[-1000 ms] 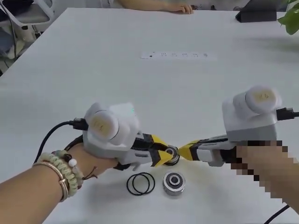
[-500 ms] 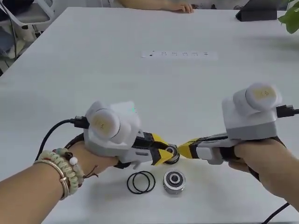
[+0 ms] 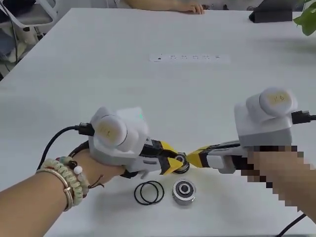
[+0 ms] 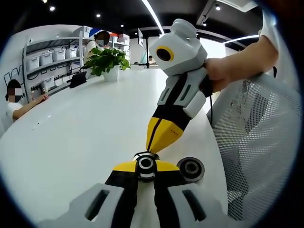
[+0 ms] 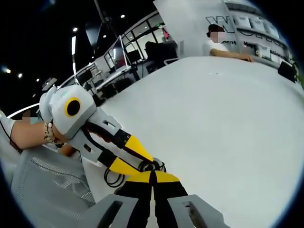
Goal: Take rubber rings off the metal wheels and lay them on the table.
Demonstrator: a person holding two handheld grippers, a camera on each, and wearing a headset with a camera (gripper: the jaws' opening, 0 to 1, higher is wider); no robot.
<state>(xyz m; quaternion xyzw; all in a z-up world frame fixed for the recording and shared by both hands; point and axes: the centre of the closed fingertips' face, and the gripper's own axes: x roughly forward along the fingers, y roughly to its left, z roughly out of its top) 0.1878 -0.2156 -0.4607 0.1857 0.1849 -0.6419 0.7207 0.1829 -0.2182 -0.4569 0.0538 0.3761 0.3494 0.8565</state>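
My left gripper (image 3: 174, 164) is shut on a small metal wheel (image 3: 182, 162), held just above the white table; in the left gripper view the wheel (image 4: 145, 163) sits between my yellow jaws. My right gripper (image 3: 190, 159) comes in from the right, its jaws closed together at the wheel's rim, pinching the thin black rubber ring (image 5: 159, 166) there. Two loose black rubber rings (image 3: 149, 192) lie overlapping on the table just below the left gripper. Beside them rests a bare metal wheel (image 3: 184, 191), also seen on the table (image 4: 191, 168) in the left gripper view.
The white table (image 3: 163, 98) stretches far ahead. A row of small printed marks (image 3: 187, 58) lies mid-table. A person's hand (image 3: 190, 8) rests at the far edge, a dark object (image 3: 271, 14) and a plant (image 3: 307, 19) at the far right. A black cable (image 3: 54, 140) trails from the left gripper.
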